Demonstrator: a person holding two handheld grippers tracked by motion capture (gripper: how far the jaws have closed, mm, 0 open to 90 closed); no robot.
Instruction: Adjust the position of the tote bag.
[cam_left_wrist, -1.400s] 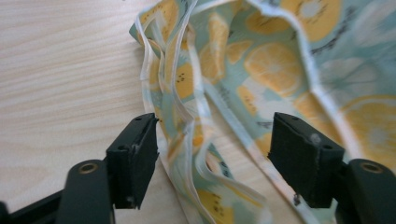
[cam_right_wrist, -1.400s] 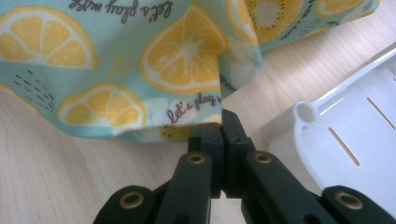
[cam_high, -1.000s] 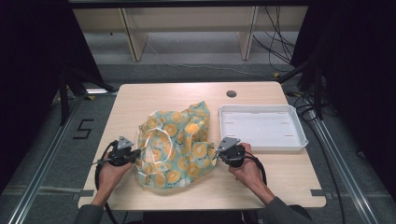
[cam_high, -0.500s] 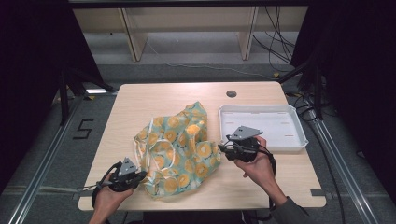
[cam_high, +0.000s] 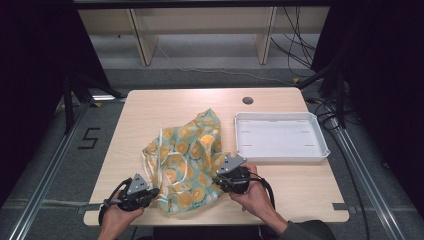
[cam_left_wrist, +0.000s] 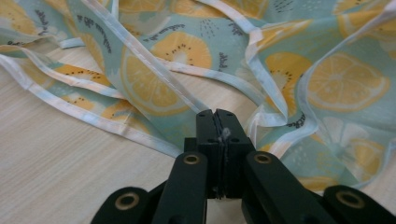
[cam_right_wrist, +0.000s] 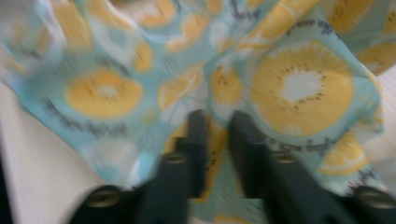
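Observation:
A teal cloth (cam_high: 187, 160) printed with yellow citrus slices lies crumpled at the middle of the wooden table (cam_high: 150, 115). My left gripper (cam_high: 152, 192) is at the cloth's near left corner. In the left gripper view its jaws (cam_left_wrist: 215, 114) are pressed together on a white-hemmed edge of the cloth (cam_left_wrist: 327, 84). My right gripper (cam_high: 217, 180) is at the cloth's right side. Its jaws (cam_right_wrist: 217, 121) have just been closing and keep a narrow gap, with a fold of the cloth (cam_right_wrist: 299, 84) between them. That view is blurred.
A white tray (cam_high: 277, 116) stands on the right half of the table, just beyond my right hand. A dark round hole (cam_high: 247, 100) sits near the table's far edge. Cables and shelf legs lie on the floor beyond.
My left gripper has drawn the cloth's corner toward the table's near edge. My right gripper let go, swung toward the tray, then came back left to the cloth's right side.

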